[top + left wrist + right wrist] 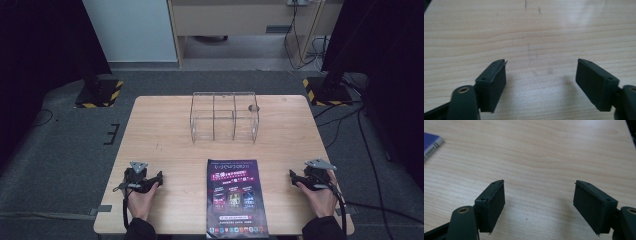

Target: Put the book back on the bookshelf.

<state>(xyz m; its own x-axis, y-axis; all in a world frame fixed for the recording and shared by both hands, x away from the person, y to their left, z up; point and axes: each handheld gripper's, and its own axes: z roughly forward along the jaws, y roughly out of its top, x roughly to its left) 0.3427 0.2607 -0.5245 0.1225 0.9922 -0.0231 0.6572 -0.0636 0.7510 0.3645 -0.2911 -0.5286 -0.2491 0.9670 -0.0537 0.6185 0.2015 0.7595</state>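
The left gripper (161, 176) rests on the desk (160, 130) near its front left corner, held in the person's left hand (140, 197). In the left gripper view its jaws stand wide apart with nothing between them, just bare wood grain below and ahead. A grey three-cornered plate sits on top of it, and a cable trails back along the forearm.

The right gripper (291, 174) rests near the front right corner, held in the right hand (320, 197). Its jaws are also spread wide and hold nothing; in the right gripper view only the wood shows between them. A cable runs from it off the right edge of the desk.

Between the two grippers, at the middle of the front edge, lies a booklet (235, 197), flat, with its cover up: dark purple, with small pictures and print too small to read. It is well apart from both grippers and touched by neither. Its near end reaches the desk's front edge. In the right gripper view one purple corner of the booklet (431, 143) shows at the upper left, far from the jaws.

Farther back, beyond the booklet and near the desk's far edge, stands a clear rack (224, 117) with a wire frame, divided into compartments; they look empty.

Around the desk is grey carpet, with two stand bases marked in yellow and black stripes at the far left and far right.
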